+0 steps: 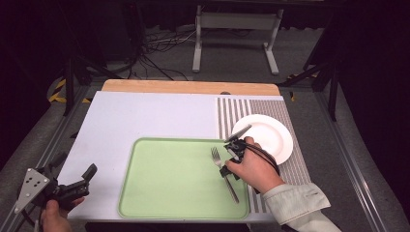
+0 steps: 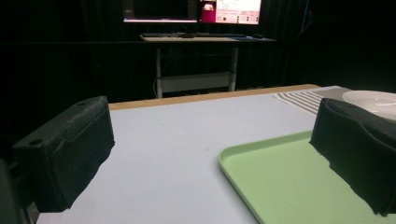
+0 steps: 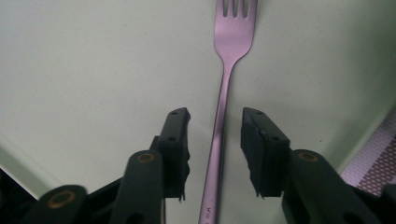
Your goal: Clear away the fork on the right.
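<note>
A metal fork (image 1: 224, 173) (image 3: 223, 102) lies flat on the right part of a pale green tray (image 1: 169, 179) (image 3: 84, 70), tines toward the far side. My right gripper (image 1: 231, 164) (image 3: 215, 140) points down over the fork's handle; its jaws stand apart on either side of the handle, with a gap on each side, so it is open. A hand holds it from the right. My left gripper (image 1: 80, 181) (image 2: 210, 154) rests at the table's front left corner, open, with nothing between its black pads (image 2: 70, 149).
A white plate (image 1: 266, 136) (image 2: 373, 100) sits on a striped placemat (image 1: 290, 164) to the right of the tray. The tray rests on a pale blue mat (image 1: 145, 116) (image 2: 187, 126). A wooden strip (image 1: 188, 87) runs along the table's far edge.
</note>
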